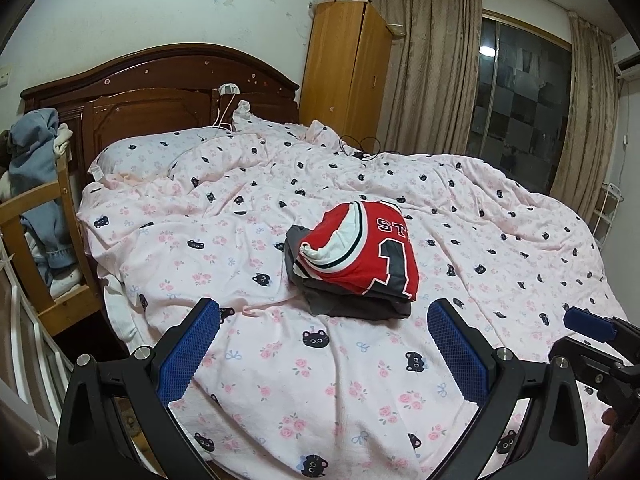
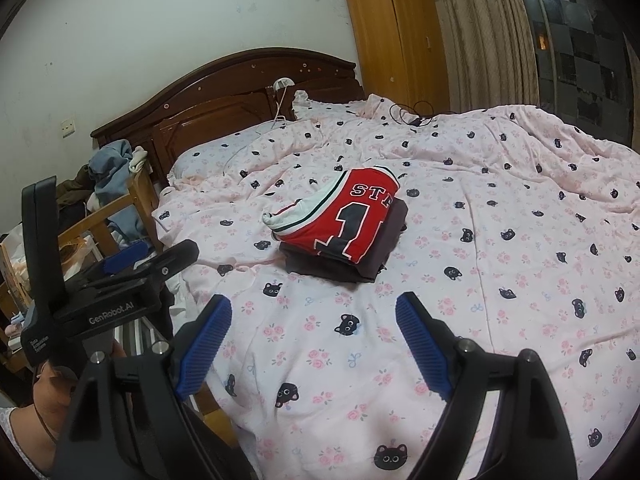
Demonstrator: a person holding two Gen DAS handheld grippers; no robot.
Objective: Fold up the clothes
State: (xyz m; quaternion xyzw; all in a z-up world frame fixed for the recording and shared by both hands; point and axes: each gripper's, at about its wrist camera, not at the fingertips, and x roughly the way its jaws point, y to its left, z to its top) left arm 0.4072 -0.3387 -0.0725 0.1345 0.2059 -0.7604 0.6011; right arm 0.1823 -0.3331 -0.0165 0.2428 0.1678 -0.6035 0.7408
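Clothes: we find a folded red jersey [image 1: 366,254] lying on top of a folded dark grey garment [image 1: 352,304], the two forming one small stack near the middle of the bed [image 1: 280,392]. The jersey shows white and dark trim, a large numeral and the letters "ST" on its upper face. The stack rests on a pink duvet cover [image 1: 500,232] printed with roses and black cat faces, rumpled toward the pillow [image 1: 136,156]. We note the left hand-held gripper [image 1: 324,344] poised over the near part of the bed, its blue-padded jaws spread wide with nothing between them, short of the stack and not touching it. The right hand-held gripper [image 2: 314,340] stands likewise over the bedding, jaws apart and empty, clear of the clothes. Each device appears at the edge of the other's view. Behind the bed we record a dark wooden headboard [image 1: 160,80], a light wooden wardrobe [image 1: 344,64], beige curtains [image 1: 432,64] and a dark window [image 1: 520,96]. A wooden chair [image 1: 36,216] piled with denim and other garments stands just beside the bed.
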